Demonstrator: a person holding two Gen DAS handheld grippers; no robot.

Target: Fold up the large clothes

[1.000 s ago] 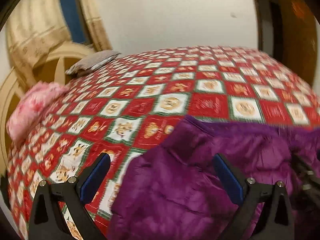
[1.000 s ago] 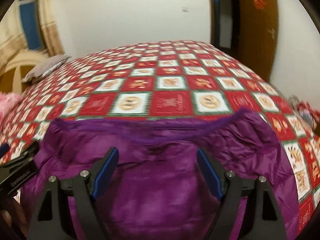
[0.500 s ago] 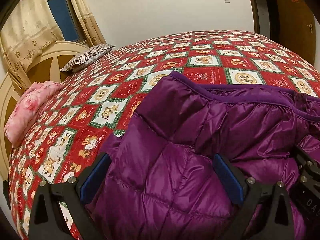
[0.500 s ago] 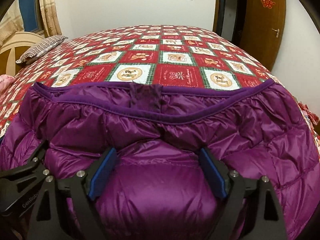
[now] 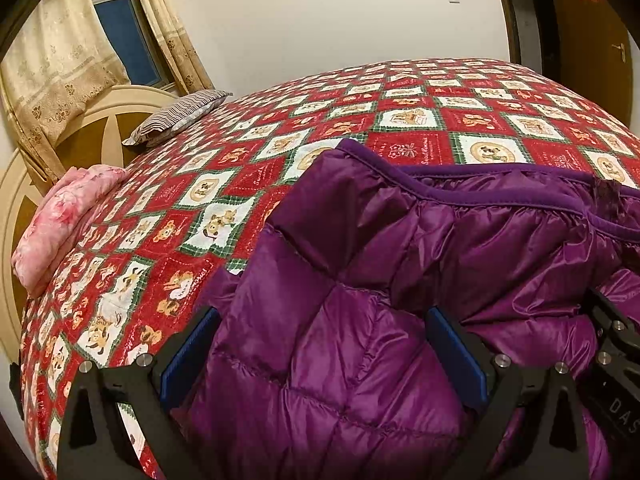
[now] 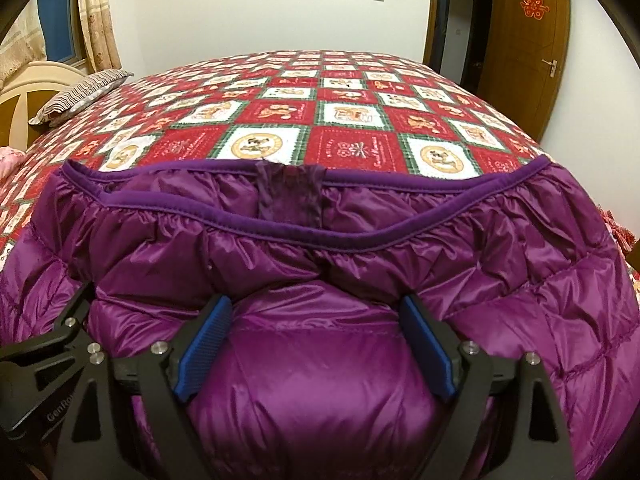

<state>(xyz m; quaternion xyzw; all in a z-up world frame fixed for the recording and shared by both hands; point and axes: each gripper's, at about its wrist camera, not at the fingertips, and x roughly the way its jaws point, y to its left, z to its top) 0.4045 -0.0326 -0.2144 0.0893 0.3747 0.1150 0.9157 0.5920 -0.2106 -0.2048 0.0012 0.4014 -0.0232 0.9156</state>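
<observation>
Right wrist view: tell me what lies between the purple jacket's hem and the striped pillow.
Only bare patterned bedspread between the purple jacket hem and the striped pillow; right wrist view shows it.

From where I am steering, the purple jacket (image 6: 360, 264) is running off the bottom edge in both wrist views, its lower part unseen. Padding is bulging up between the blue pads of the right gripper (image 6: 316, 344), and I am unable to tell whether they are pressing on it; the same is holding for the left gripper (image 5: 324, 356). The jacket is hiding the near stretch of the bedspread (image 5: 400, 100). Lettering on the red squares is staying too small to read. The pink bundle (image 5: 60, 216) is lying partly past the bed's edge, its make unclear.
</observation>
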